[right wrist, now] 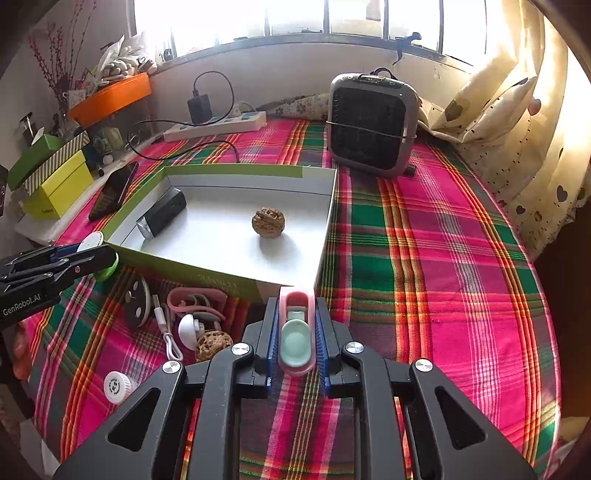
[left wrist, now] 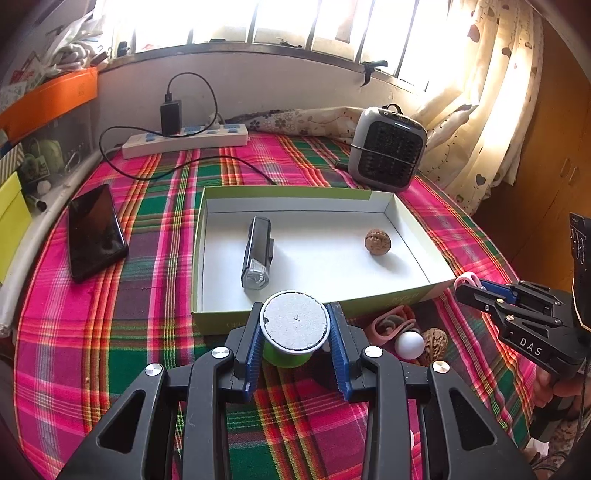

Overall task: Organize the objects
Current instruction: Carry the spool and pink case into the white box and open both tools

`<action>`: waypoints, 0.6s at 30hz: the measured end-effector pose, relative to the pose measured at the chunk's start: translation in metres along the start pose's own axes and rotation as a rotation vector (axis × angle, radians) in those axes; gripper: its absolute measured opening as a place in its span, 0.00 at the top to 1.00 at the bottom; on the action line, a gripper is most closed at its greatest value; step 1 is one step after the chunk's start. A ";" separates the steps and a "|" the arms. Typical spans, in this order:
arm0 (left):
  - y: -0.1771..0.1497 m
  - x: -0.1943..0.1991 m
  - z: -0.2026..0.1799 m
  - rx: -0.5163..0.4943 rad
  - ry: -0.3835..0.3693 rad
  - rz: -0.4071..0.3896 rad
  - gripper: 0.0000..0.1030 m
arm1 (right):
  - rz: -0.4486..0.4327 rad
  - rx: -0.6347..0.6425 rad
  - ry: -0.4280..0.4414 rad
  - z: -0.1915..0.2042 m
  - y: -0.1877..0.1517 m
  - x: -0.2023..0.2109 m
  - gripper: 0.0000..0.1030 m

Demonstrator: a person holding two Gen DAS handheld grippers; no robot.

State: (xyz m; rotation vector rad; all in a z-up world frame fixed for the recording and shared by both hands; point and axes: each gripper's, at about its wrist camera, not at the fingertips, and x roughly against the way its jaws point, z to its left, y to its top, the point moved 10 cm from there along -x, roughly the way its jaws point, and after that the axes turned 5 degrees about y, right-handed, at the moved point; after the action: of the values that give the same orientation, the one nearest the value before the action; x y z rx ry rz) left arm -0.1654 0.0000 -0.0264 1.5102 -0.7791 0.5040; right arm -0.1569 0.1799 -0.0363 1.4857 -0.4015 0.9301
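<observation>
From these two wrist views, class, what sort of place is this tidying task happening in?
Probably a lived-in room at home: a plaid cloth covers the surface below a barred window, with heart-print curtains, a small heater and a power strip.

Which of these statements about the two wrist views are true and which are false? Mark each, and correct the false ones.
1. The left gripper is shut on a green cup with a white lid. True.
2. The box holds two walnuts. False: one walnut lies in it, beside a black flashlight; a second walnut lies on the tablecloth outside.
3. The right gripper is open, with nothing in it. False: it is shut on a pink and mint clip.
4. A black phone lies on the cloth outside the box. True.
5. The small heater stands inside the box. False: it stands on the cloth beyond it.
</observation>
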 end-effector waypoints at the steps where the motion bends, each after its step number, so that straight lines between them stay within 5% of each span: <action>1: 0.002 -0.001 -0.001 -0.003 0.000 -0.001 0.70 | -0.003 -0.002 0.001 -0.001 0.003 0.000 0.82; 18: 0.042 -0.036 -0.012 -0.017 -0.043 0.011 0.70 | -0.023 0.022 0.016 0.001 0.055 -0.022 0.82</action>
State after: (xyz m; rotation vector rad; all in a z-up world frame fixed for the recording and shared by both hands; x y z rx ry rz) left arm -0.2182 0.0192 -0.0224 1.5063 -0.8234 0.4732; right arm -0.2105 0.1632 -0.0161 1.4990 -0.3621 0.9302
